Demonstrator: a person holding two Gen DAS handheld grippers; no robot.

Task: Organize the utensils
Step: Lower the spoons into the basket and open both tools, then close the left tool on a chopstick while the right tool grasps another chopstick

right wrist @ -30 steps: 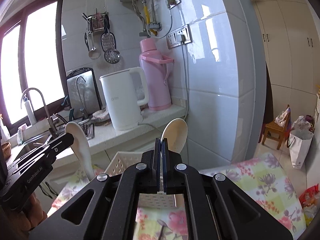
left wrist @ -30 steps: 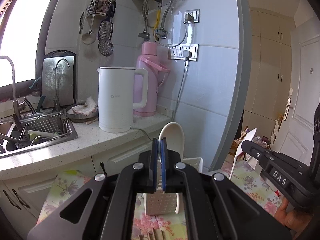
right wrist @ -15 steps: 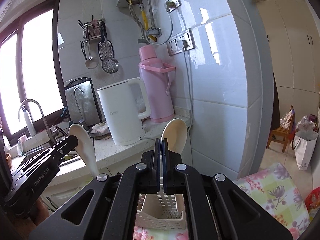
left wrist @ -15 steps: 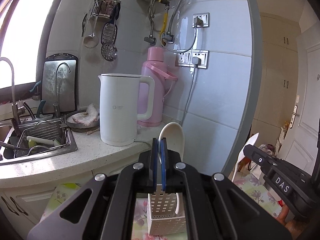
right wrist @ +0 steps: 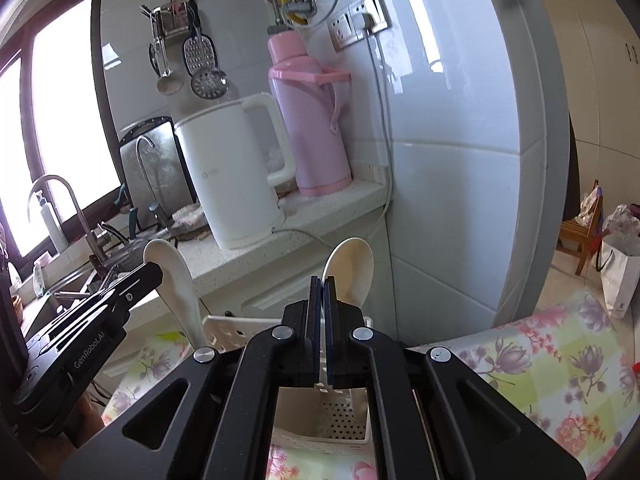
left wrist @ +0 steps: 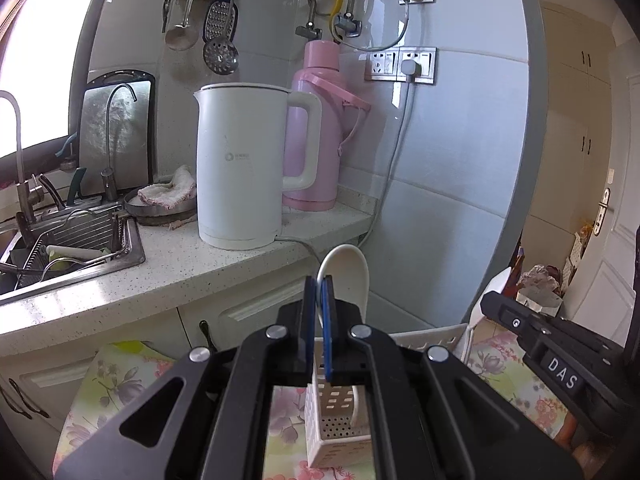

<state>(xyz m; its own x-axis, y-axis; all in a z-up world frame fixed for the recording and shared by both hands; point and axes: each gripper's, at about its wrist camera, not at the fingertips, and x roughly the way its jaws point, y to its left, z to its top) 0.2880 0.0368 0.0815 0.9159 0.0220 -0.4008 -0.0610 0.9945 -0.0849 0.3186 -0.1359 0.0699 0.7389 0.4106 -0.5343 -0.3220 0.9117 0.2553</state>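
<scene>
While each hand-held gripper [left wrist: 319, 300] [right wrist: 323, 300] clamps white spoon [left wrist: 348, 276] [right wrist: 352, 270], handles hidden behind jaws; basket [left wrist: 334, 416] partly blocked.

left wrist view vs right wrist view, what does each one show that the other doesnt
Only the left wrist view shows the door and the sink's wire rack.

Only the right wrist view shows the wooden stool, the white bag and the soap bottle.

Both show the white kettle, the pink thermos, the white basket, and each hand-held gripper shut on a white spoon.
</scene>
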